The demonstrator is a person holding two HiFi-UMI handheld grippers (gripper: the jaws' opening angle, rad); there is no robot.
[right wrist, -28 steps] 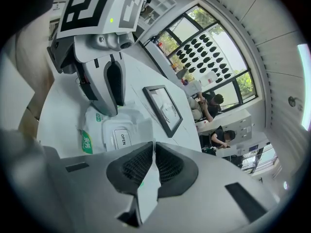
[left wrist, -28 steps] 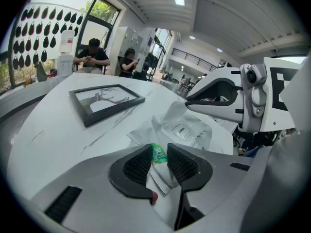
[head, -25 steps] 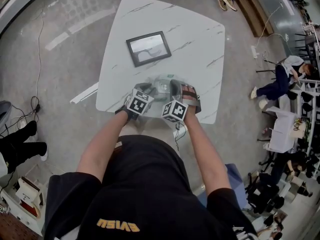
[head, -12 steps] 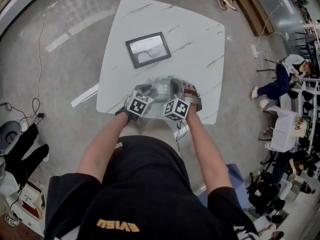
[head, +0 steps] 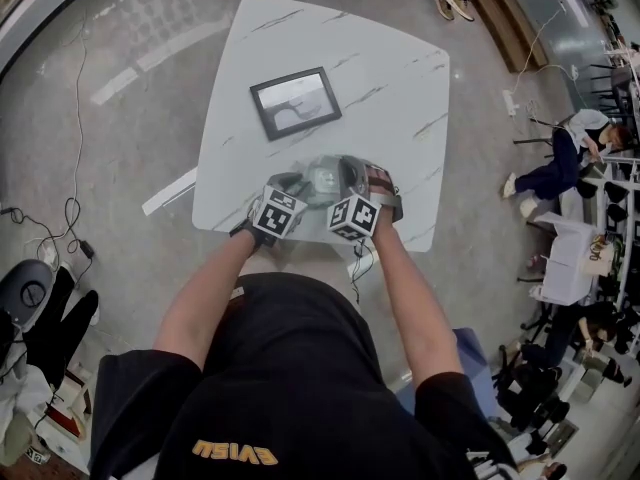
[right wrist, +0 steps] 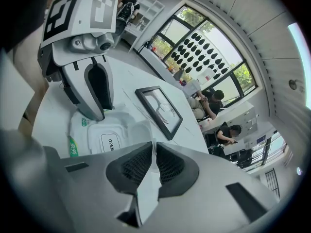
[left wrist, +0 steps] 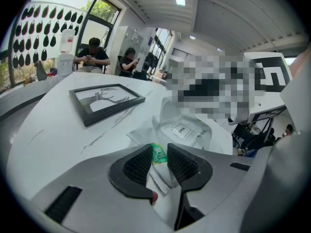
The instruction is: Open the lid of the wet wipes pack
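Lettering "OPEN" tops the soft white wet wipes pack (right wrist: 104, 132), its edges pinched tight by left gripper (left wrist: 158, 155) and right gripper (right wrist: 154, 153), near the black picture frame (head: 295, 99).

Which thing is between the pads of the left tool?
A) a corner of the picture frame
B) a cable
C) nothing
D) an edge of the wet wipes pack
D: in the left gripper view, the left tool closes on the green-printed edge of the wet wipes pack; the picture frame lies apart.
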